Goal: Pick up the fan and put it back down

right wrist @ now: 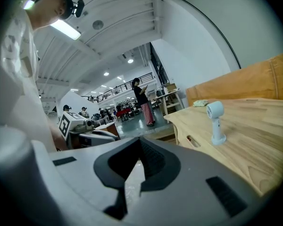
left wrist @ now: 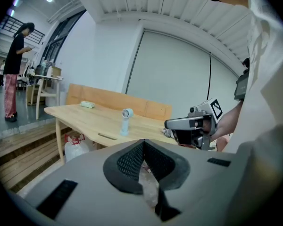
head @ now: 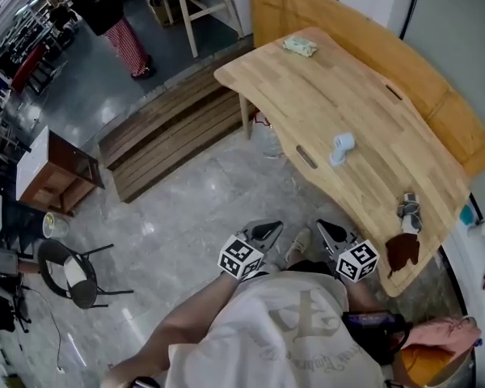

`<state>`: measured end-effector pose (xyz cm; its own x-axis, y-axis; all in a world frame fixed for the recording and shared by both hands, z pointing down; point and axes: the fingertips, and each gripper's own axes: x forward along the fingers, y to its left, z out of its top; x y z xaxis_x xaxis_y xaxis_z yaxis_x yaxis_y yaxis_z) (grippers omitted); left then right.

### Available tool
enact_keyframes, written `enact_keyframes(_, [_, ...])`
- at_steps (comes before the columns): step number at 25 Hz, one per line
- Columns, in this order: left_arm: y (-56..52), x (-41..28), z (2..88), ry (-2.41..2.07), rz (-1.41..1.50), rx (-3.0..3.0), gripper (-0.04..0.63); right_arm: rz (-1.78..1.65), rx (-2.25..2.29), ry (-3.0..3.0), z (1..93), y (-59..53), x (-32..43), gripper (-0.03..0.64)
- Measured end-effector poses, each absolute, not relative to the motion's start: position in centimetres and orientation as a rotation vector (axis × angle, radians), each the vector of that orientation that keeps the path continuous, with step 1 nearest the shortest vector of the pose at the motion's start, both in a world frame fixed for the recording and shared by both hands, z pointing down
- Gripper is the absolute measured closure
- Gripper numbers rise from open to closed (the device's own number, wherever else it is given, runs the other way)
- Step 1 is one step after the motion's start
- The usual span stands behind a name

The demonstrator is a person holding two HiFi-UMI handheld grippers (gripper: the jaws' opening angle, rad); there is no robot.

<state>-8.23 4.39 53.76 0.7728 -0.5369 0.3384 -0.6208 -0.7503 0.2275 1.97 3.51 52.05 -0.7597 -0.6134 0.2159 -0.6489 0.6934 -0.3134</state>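
A small pale-blue hand fan (head: 340, 147) stands upright near the middle of the wooden table (head: 372, 111). It also shows in the left gripper view, fan (left wrist: 126, 119), and in the right gripper view, fan (right wrist: 215, 121). Both grippers hover over the floor just short of the table's near edge, close to the person's body. My left gripper (head: 263, 234) (left wrist: 144, 144) is shut and holds nothing. My right gripper (head: 330, 233) (right wrist: 139, 144) is also shut and holds nothing. Each one appears in the other's view: right gripper (left wrist: 192, 125), left gripper (right wrist: 82, 130).
A green packet (head: 300, 47) lies at the table's far end. A grey-white object (head: 409, 210) and a brown patch (head: 402, 252) sit at its near right corner. A white bag (left wrist: 76, 145) is under the table. Wooden planks (head: 170, 128), a cabinet (head: 55, 173), a chair (head: 71, 275) and a standing person (head: 113, 14) are to the left.
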Motion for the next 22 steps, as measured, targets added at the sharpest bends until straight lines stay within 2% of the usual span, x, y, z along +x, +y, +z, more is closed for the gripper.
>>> enact_keyframes(7, [0.6,-8.9,53.6,-0.924,0.368,2.616,0.584,0.606,1.003,-2.813,52.4,-0.5,1.2,0.603])
enact_keyframes(22, [-7.8,-4.6,54.3,-0.85,0.419,2.615,0.584,0.694,1.133,-2.722,55.3,-9.5,6.3,0.603])
